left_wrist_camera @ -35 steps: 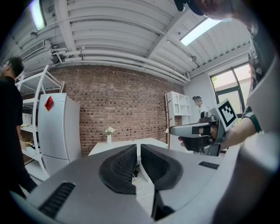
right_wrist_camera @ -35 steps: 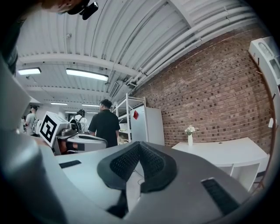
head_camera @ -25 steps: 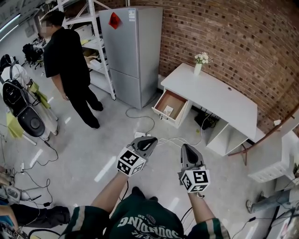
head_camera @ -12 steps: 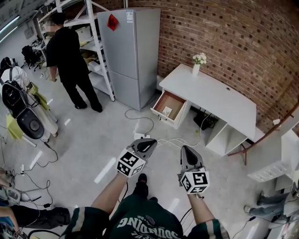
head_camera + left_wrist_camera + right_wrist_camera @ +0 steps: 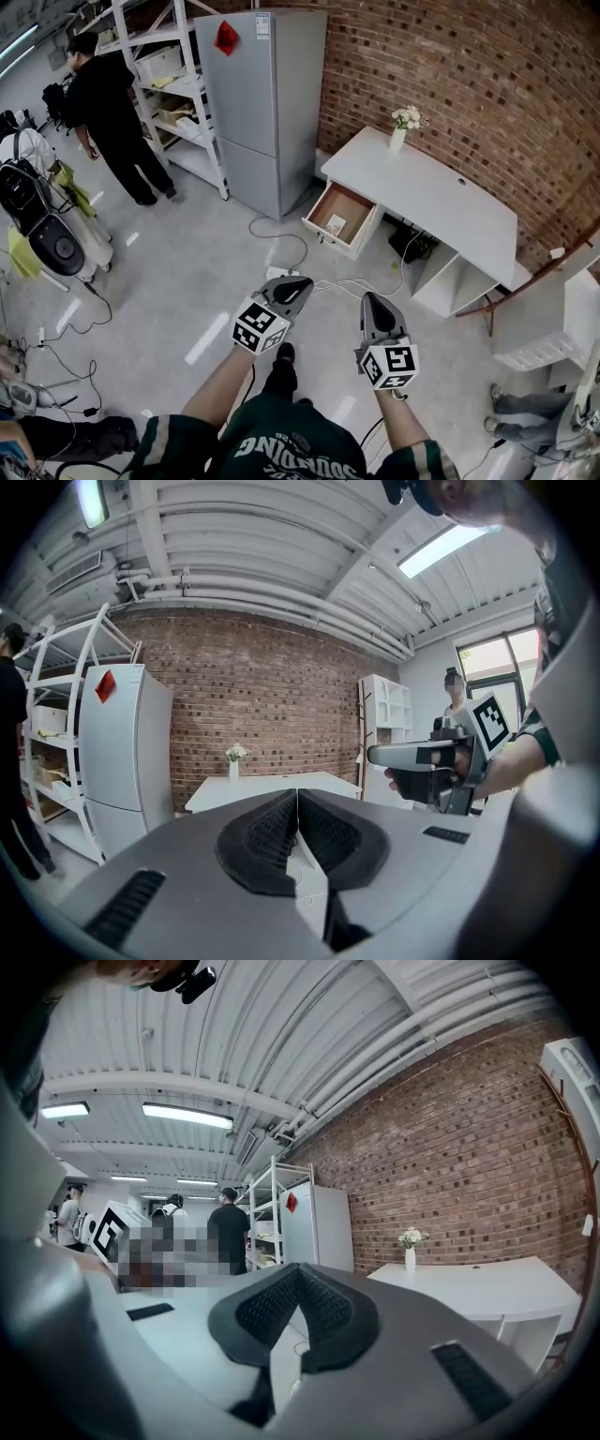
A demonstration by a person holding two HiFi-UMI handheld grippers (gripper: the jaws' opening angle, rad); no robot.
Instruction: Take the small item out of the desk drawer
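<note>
Currently, the drawer [image 5: 359, 232] stands open at the left end of the counter [image 5: 431, 192], with the small item [image 5: 337, 223] lying inside it. The left tool [image 5: 298, 284] and the right tool [image 5: 373, 305] are both pressed together, empty, and well apart from the drawer. Approach, grasp and removal are not yet done.

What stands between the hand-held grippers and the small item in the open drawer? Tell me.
Nothing visible blocks the way. Between the left hand-held gripper, the right hand-held gripper and the small item in the open drawer there is only floor, with loose cables lying on it. Those may be a trip risk.
</note>
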